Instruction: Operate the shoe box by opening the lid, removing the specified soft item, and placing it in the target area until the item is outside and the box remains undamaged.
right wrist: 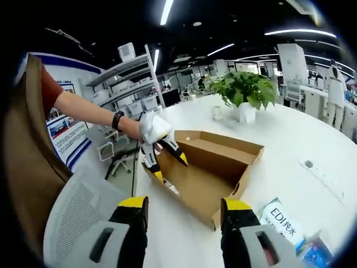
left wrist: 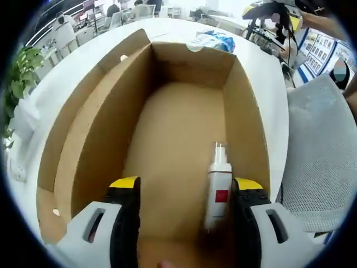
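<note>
In the left gripper view, the left gripper (left wrist: 187, 192) is seen spread wide over the open shoe box (left wrist: 100, 145), nothing held between its jaws. Just inside the right jaw, a small white spray bottle (left wrist: 219, 187) lies on the box floor, close to the near wall. It is judged light, rigid and rather slick (hardly the soft item named), so its body below the nozzle would best be pinched. In the right gripper view, the right gripper (right wrist: 184, 223) is likewise released and empty, well short of the box. Beyond it, a blue-and-white pouch (right wrist: 287, 220) rests on the white table (right wrist: 290, 145), and a potted plant (right wrist: 245, 92) stands farther off.
</note>
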Demonstrator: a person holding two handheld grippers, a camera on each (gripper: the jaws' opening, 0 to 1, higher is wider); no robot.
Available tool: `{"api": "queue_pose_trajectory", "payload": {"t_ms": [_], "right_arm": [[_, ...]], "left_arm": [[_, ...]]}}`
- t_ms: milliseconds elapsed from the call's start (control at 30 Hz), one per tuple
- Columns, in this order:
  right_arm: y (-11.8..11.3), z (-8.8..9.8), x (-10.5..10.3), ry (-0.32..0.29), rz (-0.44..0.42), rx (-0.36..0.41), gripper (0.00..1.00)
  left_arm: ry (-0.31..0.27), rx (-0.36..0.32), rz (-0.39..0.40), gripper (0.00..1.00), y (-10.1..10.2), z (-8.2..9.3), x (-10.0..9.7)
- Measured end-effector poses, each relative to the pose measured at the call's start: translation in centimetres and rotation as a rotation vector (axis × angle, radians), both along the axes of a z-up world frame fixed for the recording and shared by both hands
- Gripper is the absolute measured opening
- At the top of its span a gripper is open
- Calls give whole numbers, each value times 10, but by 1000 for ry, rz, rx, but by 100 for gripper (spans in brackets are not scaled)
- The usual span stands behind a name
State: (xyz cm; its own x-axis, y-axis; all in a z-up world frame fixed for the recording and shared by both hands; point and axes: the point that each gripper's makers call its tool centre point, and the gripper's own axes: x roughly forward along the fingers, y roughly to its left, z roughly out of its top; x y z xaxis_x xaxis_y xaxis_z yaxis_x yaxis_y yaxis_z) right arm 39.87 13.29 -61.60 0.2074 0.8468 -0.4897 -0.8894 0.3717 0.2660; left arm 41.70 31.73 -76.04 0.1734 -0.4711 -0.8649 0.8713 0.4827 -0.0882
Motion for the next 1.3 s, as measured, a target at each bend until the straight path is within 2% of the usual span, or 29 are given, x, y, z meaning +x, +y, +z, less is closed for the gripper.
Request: {"api": "queue_pose_trajectory", "payload": {"t_ms": [133,333,533,767,933,1167,1300], "right_arm": [[-3,-1,-1,2,-4,-6,49],[-7,-4,-1,9,-17,-10,49],[-5,-5,-4,13,-14,-7,49],[-8,-4,-3,13,-25,-2,48],[-10,-6,-7,20,-26,-8,48],[-11,-8,-10,26,-34,-9,47],[-12,-10,-11,31,-34,-12,47]], "left_arm": [[-2,16,-30,66,0,-7,0],[-7,17,-27,69,0,-7,5],[-49,57,-50,65,3,-4,10],[-44,66,-83,63,0,-7,1],[-41,83,-129,54,-3,-15,-10],[-68,87,-188,22,-10,-26,-16],[-86,58,-191,21,-14,-24,-16]]}}
